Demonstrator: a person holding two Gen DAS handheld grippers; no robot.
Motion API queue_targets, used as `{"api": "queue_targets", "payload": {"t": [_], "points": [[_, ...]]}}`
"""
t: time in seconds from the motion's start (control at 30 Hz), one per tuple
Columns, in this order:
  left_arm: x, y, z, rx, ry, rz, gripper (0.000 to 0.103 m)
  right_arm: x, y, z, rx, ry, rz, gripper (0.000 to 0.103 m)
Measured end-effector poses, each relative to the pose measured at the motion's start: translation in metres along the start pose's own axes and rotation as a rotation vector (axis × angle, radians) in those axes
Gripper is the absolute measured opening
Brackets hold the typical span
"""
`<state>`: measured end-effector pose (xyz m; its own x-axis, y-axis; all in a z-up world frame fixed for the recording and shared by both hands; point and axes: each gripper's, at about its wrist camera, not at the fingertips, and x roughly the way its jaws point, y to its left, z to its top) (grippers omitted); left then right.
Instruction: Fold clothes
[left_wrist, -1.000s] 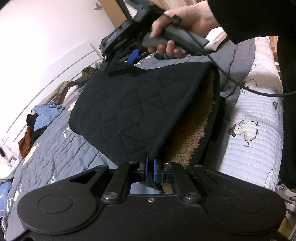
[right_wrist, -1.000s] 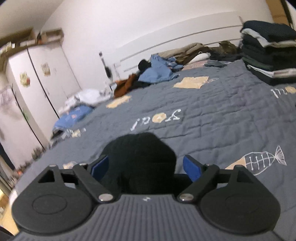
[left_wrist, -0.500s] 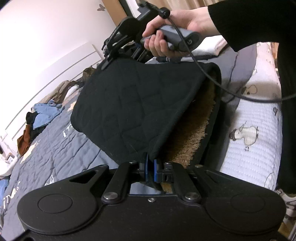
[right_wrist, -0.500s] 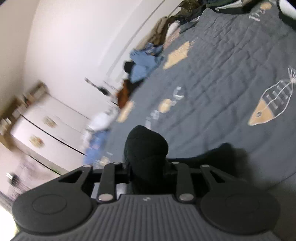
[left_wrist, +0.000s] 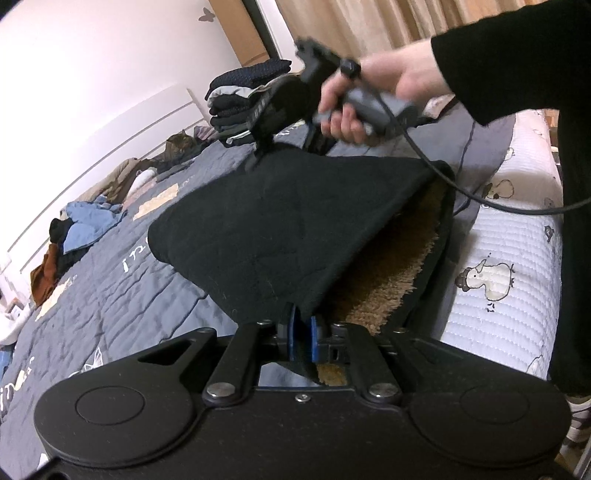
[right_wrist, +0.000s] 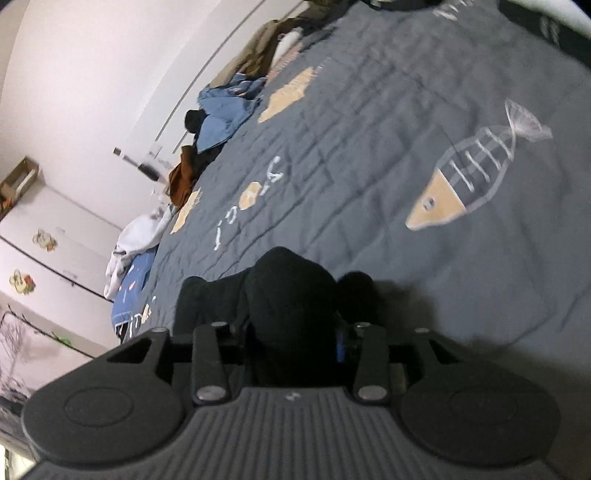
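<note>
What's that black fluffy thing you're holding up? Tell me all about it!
The black quilted garment has diamond stitching outside and shaggy brown fleece lining inside. It is folded over and held up above the grey bedspread. The left gripper pinches its near corner shut; the right gripper has a bunched far corner between its opening jaws.

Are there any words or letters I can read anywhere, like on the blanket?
Grey bedspread: pale hand-drawn style lettering by the fish picture, tilted and blurred; too unclear to read for sure.
Same bedspread from the left camera: more pale letters, cut off by the black quilted garment; not readable.
Nothing else carries text.
</note>
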<state>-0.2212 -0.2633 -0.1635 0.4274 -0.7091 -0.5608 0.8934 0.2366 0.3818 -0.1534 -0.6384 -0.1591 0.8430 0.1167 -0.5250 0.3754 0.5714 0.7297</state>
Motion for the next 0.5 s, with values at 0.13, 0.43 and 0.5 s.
{"api": "queue_targets", "payload": {"t": [0.13, 0.43, 0.5], "points": [[0.0, 0.0, 0.0, 0.002, 0.002, 0.0, 0.01, -0.024, 0.026, 0.009, -0.093, 0.011, -0.007, 0.044], [0.001, -0.002, 0.0, 0.014, 0.007, 0.003, 0.01, -0.057, 0.058, 0.013, -0.304, -0.02, -0.078, 0.045], [0.001, -0.003, 0.001, 0.015, 0.006, 0.004, 0.01, -0.059, 0.056, 0.015, -0.308, -0.034, -0.095, 0.045]]}}
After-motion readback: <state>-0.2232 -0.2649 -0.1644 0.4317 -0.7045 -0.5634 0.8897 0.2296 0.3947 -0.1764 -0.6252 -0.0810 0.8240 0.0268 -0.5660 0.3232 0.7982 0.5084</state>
